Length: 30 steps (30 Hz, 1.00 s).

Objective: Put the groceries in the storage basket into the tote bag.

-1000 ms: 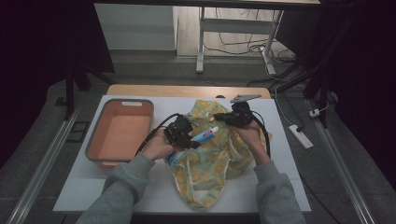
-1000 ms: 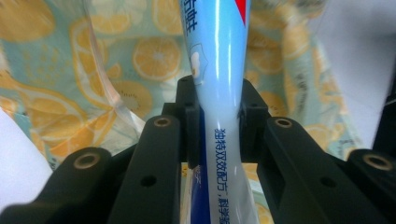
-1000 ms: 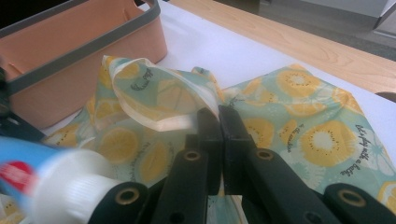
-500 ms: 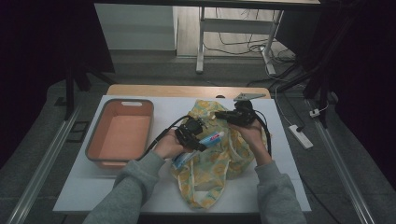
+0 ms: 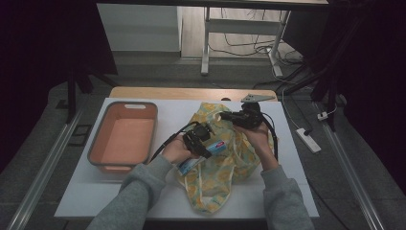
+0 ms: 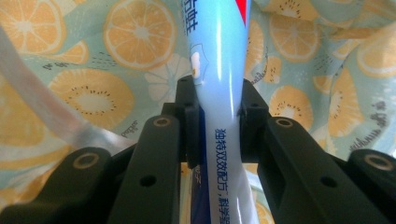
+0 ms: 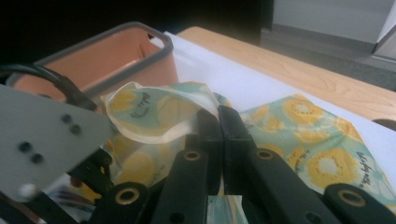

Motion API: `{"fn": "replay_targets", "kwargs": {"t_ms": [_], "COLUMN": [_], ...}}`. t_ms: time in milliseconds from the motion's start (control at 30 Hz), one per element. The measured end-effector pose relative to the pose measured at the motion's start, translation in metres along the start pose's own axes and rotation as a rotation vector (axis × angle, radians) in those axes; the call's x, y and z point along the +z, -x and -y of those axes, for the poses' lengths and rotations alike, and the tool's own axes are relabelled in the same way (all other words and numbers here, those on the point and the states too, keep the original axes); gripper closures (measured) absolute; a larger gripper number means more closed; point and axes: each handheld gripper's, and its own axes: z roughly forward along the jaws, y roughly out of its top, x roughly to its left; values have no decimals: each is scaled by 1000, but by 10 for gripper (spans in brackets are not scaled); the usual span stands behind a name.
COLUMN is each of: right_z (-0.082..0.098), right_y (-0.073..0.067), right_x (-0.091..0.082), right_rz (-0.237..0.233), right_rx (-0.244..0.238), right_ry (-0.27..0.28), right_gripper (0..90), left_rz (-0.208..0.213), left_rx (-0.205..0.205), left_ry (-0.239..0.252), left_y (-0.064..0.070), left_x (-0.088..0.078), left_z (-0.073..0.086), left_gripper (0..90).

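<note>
Two grippers shared it: your right gripper (image 5: 226,115) pinched the bag (image 5: 225,177) rim, its fingers closed on the cloth, lifting the mouth open, while your left gripper (image 5: 207,152) clamped the tube (image 5: 216,146), aimed over the opening above the worktop (image 5: 95,191).

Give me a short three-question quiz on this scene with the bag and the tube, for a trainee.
1. True or false: the left gripper is shut on the tube.
2. What does the right gripper pinch? A) the tub's rim B) the bag's edge C) a cable
3. Fill in: the orange tub sits on the table to the ___ of the bag in the high view.

Key: 1 true; the fingers press the tube on both sides. 2 B; they are closed on the bag's fruit-print edge and lift it. 3 left.
</note>
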Motion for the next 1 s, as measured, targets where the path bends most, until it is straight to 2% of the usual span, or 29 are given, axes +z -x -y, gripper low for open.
{"fn": "replay_targets", "kwargs": {"t_ms": [167, 300, 333, 400, 500, 567, 600, 633, 800, 833, 900, 967, 1000], "right_z": [-2, -1, -1, -1, 0, 0, 0, 0, 1, 1, 2, 2, 2], "right_y": [-3, -3, -3, -2, -1, 0, 1, 1, 2, 2, 3, 4, 4], "right_x": [-1, -1, -1, -1, -2, -2, -1, -1, -1, -1, -1, -1, -1], "right_rz": [-4, -4, -3, -3, -4, -3, -2, -2, -1, -1, 0, -4, -5], "right_rx": [-1, 1, 4, 11, 19, 20, 21, 23, 26, 26, 27, 34, 34], "right_ry": [14, 15, 15, 16, 17, 17, 17, 17, 11, 11, 9, 8, 8], "right_gripper": [885, 885, 885, 885, 885, 885, 885, 886, 885, 885, 885, 885, 885], "left_rz": [14, 47, 42, 44, 41, 48, 45, 49, 37, 36, 61, 56, 55], "left_rx": [-21, -74, -107, -124, -129, -158, -148, -118, -108, -115, -121, -116, -116], "left_ry": [25, 54, 60, 79, 115, 129, 131, 130, 91, 92, 132, 166, 187], "left_y": [-2, -5, -5, -7, -8, -7, -8, -10, -9, -8, -7, -4, -1], "left_x": [2, 4, 6, 9, 15, 20, 23, 27, 42, 43, 40, 31, 25], "left_z": [-9, -18, -20, -23, -27, -29, -30, -31, -33, -32, -30, -28, -25], "left_gripper": [743, 741, 741, 740, 738, 738, 737, 734, 721, 699, 597, 482, 458]}}
